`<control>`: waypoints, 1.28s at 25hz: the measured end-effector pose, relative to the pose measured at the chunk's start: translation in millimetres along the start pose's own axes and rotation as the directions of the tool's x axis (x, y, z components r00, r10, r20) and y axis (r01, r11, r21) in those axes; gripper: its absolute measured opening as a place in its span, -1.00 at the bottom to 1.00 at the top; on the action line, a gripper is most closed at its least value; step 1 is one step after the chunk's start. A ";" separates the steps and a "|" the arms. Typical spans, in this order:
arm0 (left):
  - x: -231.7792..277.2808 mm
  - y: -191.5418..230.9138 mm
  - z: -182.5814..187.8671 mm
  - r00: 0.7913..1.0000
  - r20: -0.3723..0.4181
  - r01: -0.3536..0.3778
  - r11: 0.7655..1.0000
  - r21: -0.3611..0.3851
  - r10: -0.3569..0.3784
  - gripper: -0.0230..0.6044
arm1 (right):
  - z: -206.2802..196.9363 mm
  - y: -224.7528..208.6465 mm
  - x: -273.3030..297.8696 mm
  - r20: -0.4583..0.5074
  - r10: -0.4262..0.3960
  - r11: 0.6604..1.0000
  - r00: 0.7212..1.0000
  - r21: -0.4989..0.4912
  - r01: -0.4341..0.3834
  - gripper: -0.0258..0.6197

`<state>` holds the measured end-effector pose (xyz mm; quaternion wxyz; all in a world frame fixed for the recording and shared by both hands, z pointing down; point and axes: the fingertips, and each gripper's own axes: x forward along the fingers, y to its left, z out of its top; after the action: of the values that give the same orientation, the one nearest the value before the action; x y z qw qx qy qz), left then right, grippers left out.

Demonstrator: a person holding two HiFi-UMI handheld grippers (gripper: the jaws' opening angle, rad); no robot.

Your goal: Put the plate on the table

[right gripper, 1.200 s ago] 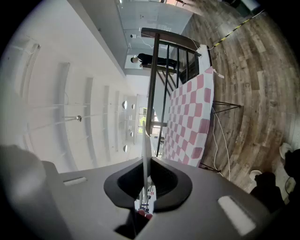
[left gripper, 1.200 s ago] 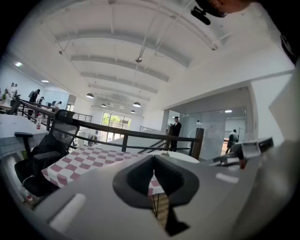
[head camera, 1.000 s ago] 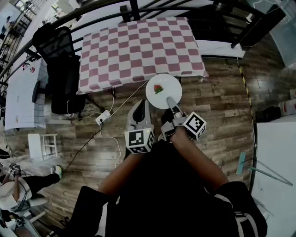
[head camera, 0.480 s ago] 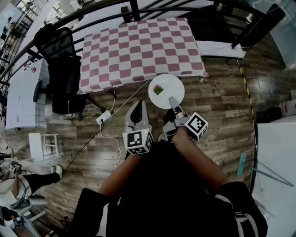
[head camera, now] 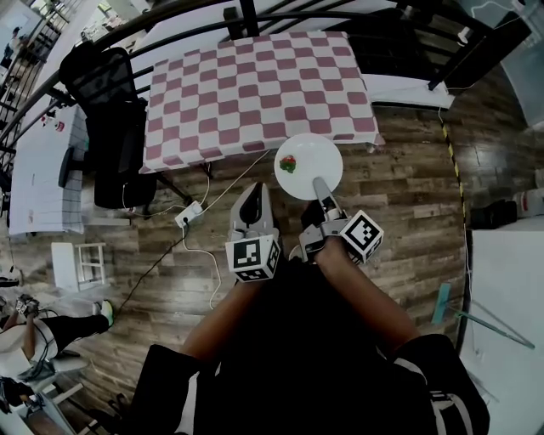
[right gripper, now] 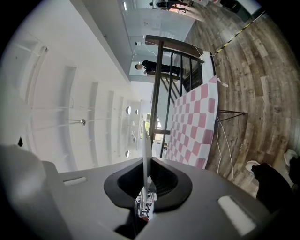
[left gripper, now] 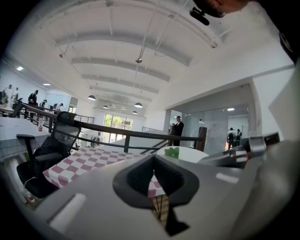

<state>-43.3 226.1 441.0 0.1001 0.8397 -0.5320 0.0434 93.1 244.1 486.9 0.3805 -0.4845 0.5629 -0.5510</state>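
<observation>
Right gripper (head camera: pixel 321 189): my jaws are almost together, pinched on the near rim of the plate; in the right gripper view the rim stands edge-on between the dark pads (right gripper: pixel 165 182)
Plate (head camera: pixel 310 166): white and round; I hold it about level out in front of me; it hangs over the wood floor (head camera: pixel 399 170), just short of the table's near edge by the right corner; it is not resting on the cloth
On the plate: a small red and green bit (head camera: pixel 289 163) lies left of centre; I cannot tell what it is
Left gripper (head camera: pixel 252 202): my jaws are closed against each other with nothing between them; it hangs beside the right gripper, left of the plate and nearer to me, apart from the plate
Table (head camera: pixel 255 85): covered by a pink and white checked cloth that droops over the near edge
Chair (head camera: pixel 115 136): black office chair; stands at the table's left end
Power strip (head camera: pixel 189 215): white, on the floor between the chair and my left gripper; a white cable runs from it
Railing (head camera: pixel 246 13): dark bars beyond the table's far side
</observation>
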 end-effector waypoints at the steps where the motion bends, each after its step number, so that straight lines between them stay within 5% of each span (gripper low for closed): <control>1: 3.1 -2.5 -0.1 1.000 -0.002 0.006 1.000 0.004 -0.006 -0.90 | 0.9 -1.7 1.5 -0.006 -0.009 1.000 1.000 0.006 0.009 -0.87; 13: 41.8 9.8 1.4 1.000 -0.015 0.004 1.000 -0.012 -0.004 -0.90 | 10.2 -11.3 29.9 -0.027 -0.049 0.998 0.998 0.040 0.050 -0.87; 32: 105.1 65.5 40.4 0.999 0.015 -0.039 0.999 -0.002 0.039 -0.90 | 5.1 21.6 139.1 -0.099 0.029 0.998 0.995 0.052 -0.024 -0.87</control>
<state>-58.6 97.3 428.4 0.0959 0.8294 -0.5490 0.0389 61.7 107.0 479.7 0.3715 -0.4392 0.5733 -0.5834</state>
